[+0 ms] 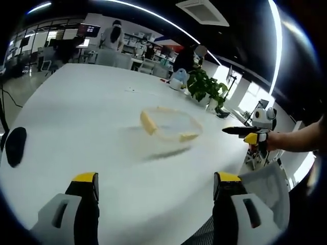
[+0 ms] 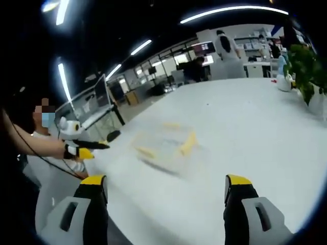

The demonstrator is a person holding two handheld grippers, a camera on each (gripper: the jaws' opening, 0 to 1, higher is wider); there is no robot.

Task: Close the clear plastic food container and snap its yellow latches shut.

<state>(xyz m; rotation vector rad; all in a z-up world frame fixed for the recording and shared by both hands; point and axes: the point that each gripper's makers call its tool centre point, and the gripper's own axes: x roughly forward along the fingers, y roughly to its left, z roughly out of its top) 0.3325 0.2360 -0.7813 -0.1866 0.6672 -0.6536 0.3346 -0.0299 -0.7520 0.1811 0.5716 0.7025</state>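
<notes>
A clear plastic food container (image 1: 171, 126) with yellow latches (image 1: 148, 122) sits near the middle of the white table (image 1: 76, 112). My left gripper (image 1: 156, 178) is open, short of the container and well apart from it. My right gripper (image 1: 242, 132) reaches in from the right, level with the container's right side and not touching it. In the right gripper view the container (image 2: 166, 144) is blurred, with a yellow latch (image 2: 188, 143) facing me. My right gripper (image 2: 166, 181) stands open before it. The left gripper (image 2: 87, 148) shows at the left. Whether the lid sits flush is too blurred to tell.
A potted plant (image 1: 207, 87) and a blue-and-white object (image 1: 178, 79) stand at the table's far edge. A black object (image 1: 15, 145) lies near the left edge. A grey chair (image 1: 265, 186) is at the near right. People stand among desks beyond.
</notes>
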